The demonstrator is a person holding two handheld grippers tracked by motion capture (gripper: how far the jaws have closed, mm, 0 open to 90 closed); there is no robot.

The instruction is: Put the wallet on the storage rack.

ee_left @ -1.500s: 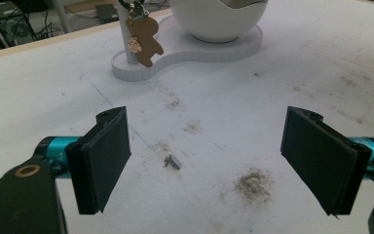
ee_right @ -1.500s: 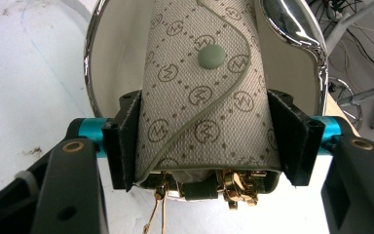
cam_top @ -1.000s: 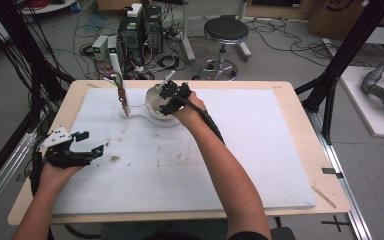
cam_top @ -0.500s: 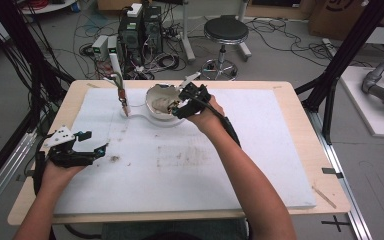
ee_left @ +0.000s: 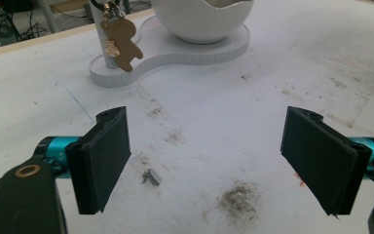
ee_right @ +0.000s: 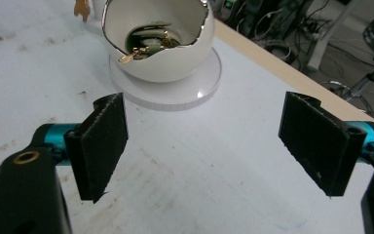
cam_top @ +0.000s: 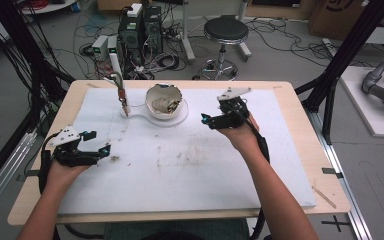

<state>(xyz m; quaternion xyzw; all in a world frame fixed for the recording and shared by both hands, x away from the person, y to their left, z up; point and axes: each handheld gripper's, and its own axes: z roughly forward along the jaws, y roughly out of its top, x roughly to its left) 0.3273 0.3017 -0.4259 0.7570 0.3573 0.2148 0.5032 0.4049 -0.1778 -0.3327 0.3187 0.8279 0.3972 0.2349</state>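
- Egg-shaped white bowl (cam_top: 163, 101), its rim broken-looking and edged in gold, stands on a flat white base (cam_top: 176, 118) at the far middle of the tabletop (cam_top: 280, 90).
- Inside the bowl, the right gripper view shows small gold pieces of jewellery (ee_right: 143, 48) lying in a tangle.
- On the same base, to the bowl's left, rises a thin post (cam_top: 122, 102); a gingerbread-man charm (ee_left: 122, 43) hangs against it.
- Right tongs (cam_top: 211, 120) hang above the white mat (cam_top: 190, 165), near the bowl's right side and apart from it; jaws wide apart, nothing between them.
- Left tongs (cam_top: 99, 145) sit low at the near left of the mat, well apart from the bowl; jaws spread wide and empty.
- Grey smudges (ee_left: 236, 197) and a small dark fleck (ee_left: 151, 176) mark the mat between the left jaws.
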